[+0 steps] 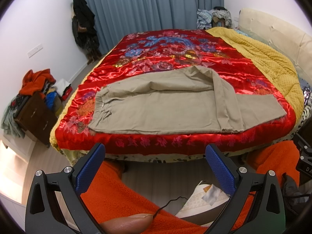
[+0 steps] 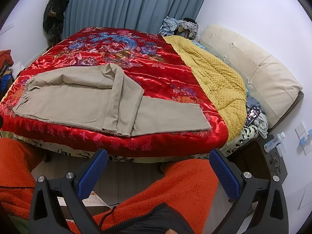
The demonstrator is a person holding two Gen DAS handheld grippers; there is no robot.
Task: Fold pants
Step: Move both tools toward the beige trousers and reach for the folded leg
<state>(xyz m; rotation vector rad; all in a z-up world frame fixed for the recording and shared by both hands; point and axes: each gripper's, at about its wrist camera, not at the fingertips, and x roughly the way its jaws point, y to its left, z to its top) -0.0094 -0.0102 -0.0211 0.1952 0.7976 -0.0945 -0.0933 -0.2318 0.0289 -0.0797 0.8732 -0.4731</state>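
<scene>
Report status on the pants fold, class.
Left hand-held gripper open, right hand-held gripper open, both off bed. Khaki pants partly folded on red quilt. Nothing obstructing.

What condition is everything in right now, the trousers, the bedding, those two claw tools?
Khaki pants: flat on the bed, one leg crossed over the other, not yet folded up.
Red satin quilt: spread out under the pants.
Yellow blanket: bunched near the headboard.
Blue curtain: drawn shut.
Left gripper: open, empty, short of the bed.
Right gripper: open, empty, short of the bed.
</scene>
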